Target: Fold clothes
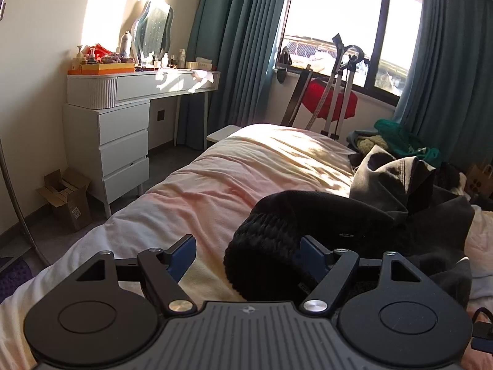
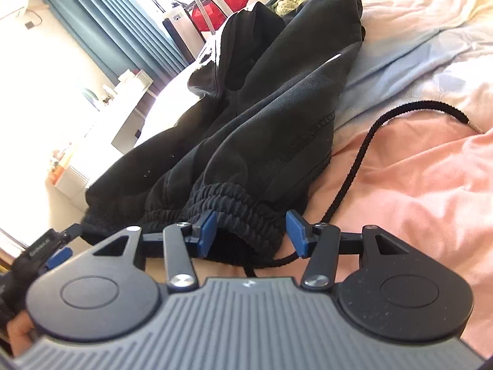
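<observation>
A black pair of sweatpants (image 2: 246,117) lies crumpled on the pink bed sheet (image 2: 416,185). Its ribbed elastic waistband (image 2: 234,212) points at me, and a black drawstring (image 2: 363,151) trails to the right. My right gripper (image 2: 250,231) is open, with the waistband between its blue pads (image 2: 207,226). In the left wrist view the same garment (image 1: 354,215) lies at right. My left gripper (image 1: 249,252) is open, with the waistband's ribbed edge (image 1: 265,246) between its pads and against the right one (image 1: 311,251).
A grey garment (image 1: 385,178) and a pile of green and cream clothes (image 1: 397,138) lie at the bed's far right. A white dresser (image 1: 123,141) with a mirror stands left of the bed. A window with teal curtains (image 1: 237,46), a rack and a cardboard box (image 1: 67,200) are beyond.
</observation>
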